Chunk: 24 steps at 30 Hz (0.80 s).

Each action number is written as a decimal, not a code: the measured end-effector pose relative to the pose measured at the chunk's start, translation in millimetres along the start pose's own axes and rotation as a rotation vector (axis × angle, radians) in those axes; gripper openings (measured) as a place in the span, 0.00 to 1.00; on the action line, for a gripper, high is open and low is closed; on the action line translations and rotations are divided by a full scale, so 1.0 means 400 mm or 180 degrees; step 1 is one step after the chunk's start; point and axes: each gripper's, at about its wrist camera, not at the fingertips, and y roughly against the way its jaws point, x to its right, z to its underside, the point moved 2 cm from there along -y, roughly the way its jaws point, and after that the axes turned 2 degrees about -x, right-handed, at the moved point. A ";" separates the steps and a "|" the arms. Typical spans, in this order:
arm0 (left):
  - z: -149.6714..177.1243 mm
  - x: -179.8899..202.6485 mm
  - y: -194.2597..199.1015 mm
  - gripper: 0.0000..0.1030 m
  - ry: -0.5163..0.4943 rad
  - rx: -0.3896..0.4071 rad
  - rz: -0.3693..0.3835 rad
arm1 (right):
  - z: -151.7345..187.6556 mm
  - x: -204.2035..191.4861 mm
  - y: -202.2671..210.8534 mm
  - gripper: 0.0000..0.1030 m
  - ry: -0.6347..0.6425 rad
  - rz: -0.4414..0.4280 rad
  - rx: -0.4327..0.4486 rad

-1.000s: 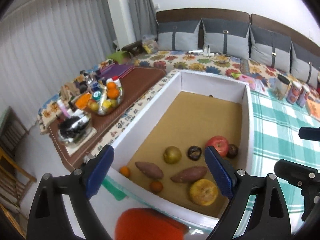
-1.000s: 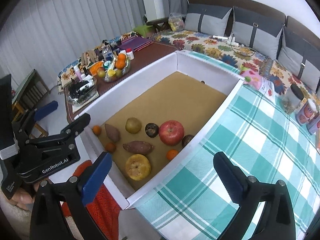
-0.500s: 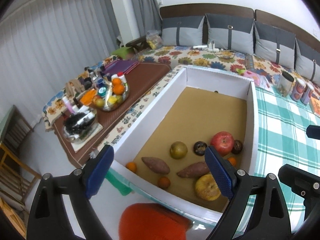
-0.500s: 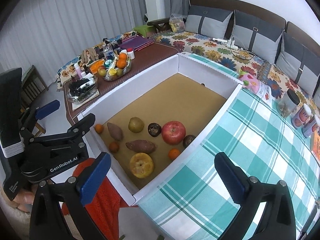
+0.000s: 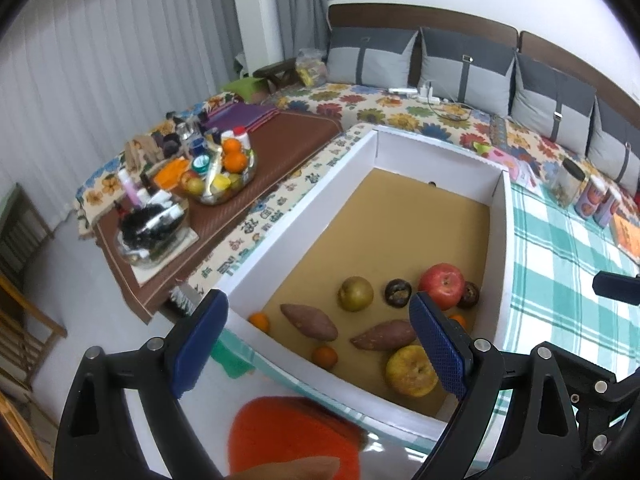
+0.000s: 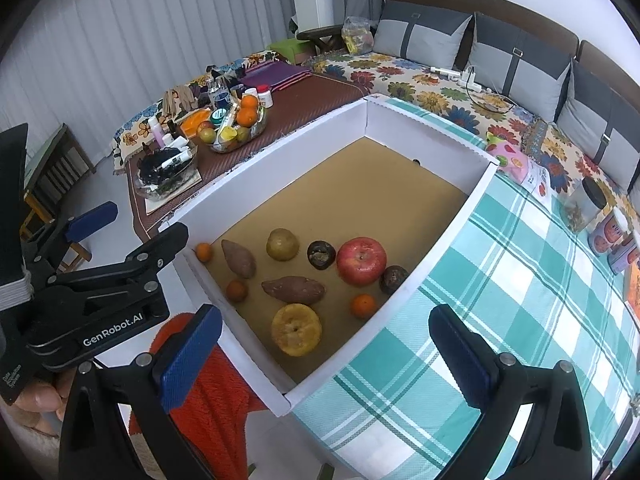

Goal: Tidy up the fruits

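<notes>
A white cardboard box (image 6: 440, 236) with a brown floor holds the fruits at its near end: a red apple (image 6: 361, 261), a yellow pomelo-like fruit (image 6: 296, 329), a green-brown pear (image 6: 282, 244), two sweet potatoes (image 6: 293, 289), small oranges (image 6: 363, 305) and two dark round fruits (image 6: 321, 255). The apple (image 5: 441, 283) and yellow fruit (image 5: 411, 370) also show in the left wrist view. My left gripper (image 5: 320, 348) is open and empty, above the box's near corner. My right gripper (image 6: 326, 354) is open and empty, above the box's near right wall.
A checked teal cloth (image 6: 520, 300) lies right of the box, with jars (image 6: 588, 204) at its far edge. A brown low table (image 5: 280, 148) at left carries a fruit bowl (image 5: 222, 178) and bottles. Orange fabric (image 6: 208, 408) lies below the grippers. A sofa with grey cushions (image 5: 464, 64) runs behind.
Both grippers have drawn back and risen a little from the box, so the fruits sit farther off. Both stay open and empty. No fruit has moved.
</notes>
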 end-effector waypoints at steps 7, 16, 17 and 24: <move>-0.003 -0.015 -0.005 0.91 0.0030 -0.0011 -0.0056 | -0.007 -0.013 -0.017 0.99 0.0042 0.0043 -0.0072; -0.002 -0.025 -0.029 0.91 0.0080 -0.0104 -0.0016 | -0.014 -0.011 -0.041 0.99 0.0043 0.0120 -0.0128; -0.002 -0.025 -0.030 0.91 0.0083 -0.0107 -0.0016 | -0.014 -0.010 -0.041 0.99 0.0043 0.0121 -0.0127; 0.001 -0.026 -0.035 0.91 0.0074 -0.0123 -0.0023 | -0.016 -0.009 -0.045 0.99 0.0048 0.0128 -0.0131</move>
